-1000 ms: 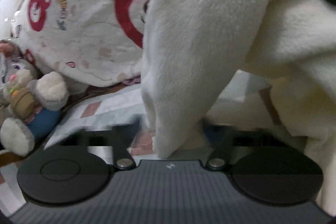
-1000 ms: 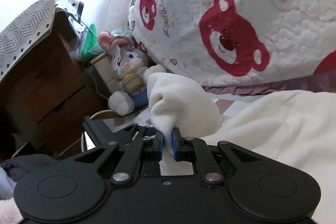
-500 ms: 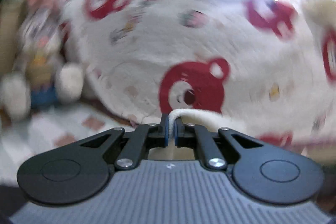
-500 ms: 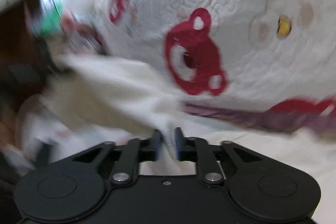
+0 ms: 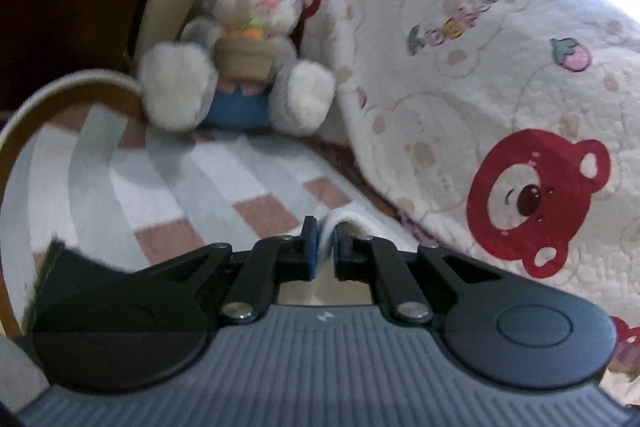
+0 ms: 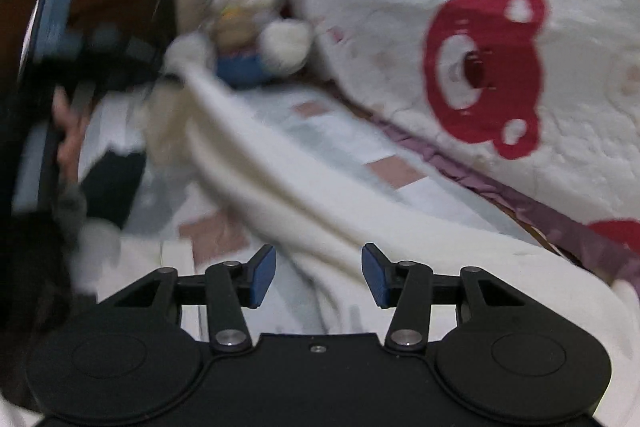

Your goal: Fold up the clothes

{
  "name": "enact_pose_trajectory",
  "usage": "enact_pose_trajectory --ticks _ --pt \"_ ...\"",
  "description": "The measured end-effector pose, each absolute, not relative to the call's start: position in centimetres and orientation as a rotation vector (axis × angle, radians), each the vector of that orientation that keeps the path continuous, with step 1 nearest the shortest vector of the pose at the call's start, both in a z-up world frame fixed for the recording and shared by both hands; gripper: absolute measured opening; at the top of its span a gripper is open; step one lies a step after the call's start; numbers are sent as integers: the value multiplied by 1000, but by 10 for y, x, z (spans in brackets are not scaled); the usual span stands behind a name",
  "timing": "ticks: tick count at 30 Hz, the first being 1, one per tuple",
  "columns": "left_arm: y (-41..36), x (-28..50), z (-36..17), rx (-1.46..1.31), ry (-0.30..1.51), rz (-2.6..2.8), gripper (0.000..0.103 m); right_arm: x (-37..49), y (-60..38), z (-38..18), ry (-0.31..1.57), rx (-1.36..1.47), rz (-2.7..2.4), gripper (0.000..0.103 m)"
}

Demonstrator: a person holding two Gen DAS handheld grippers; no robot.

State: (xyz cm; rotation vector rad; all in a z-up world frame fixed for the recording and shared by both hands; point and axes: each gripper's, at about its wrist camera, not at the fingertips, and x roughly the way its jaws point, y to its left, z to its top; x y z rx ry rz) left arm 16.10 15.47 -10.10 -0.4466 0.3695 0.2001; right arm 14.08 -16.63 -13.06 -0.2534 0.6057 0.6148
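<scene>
My right gripper, clamped on the cream fleece garment a second ago, is opening; its pads are clear of the cloth. My left gripper pinches a far-left edge. The garment lies on the checked bedsheet, long axis running near-right to far-left.

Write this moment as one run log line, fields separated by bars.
task: fold clothes | left gripper: shut on cream fleece garment edge | right gripper: jaws opening, fleece between, not pinched | background: bear quilt

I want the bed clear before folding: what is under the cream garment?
Under the cream garment lies the checked bedsheet, grey, white and pink squares. Whatever sits beneath its spread lower part is covered.
</scene>
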Motion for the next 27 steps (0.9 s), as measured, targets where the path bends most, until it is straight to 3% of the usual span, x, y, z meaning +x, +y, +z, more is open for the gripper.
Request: enact_pose_trajectory --ticks 7,12,15,18,23,26,27 --pt "132 156 -79 -288 274 157 4 152 -152 -169 702 -345 500 53" --pt "128 141 -61 -256 110 78 4 152 -166 -194 697 -295 490 52" --pt "138 141 -60 -344 77 81 6 150 -175 -190 692 -233 560 27" --pt "148 152 -73 -394 187 148 7 141 -183 -180 745 -213 786 4" --pt "169 155 -90 -488 254 224 6 146 -183 -185 827 -275 712 6" --pt "180 153 -94 -542 247 229 6 147 -173 -174 751 -210 687 14" --pt "183 153 -96 -563 263 233 6 146 -165 -169 710 -193 679 27"
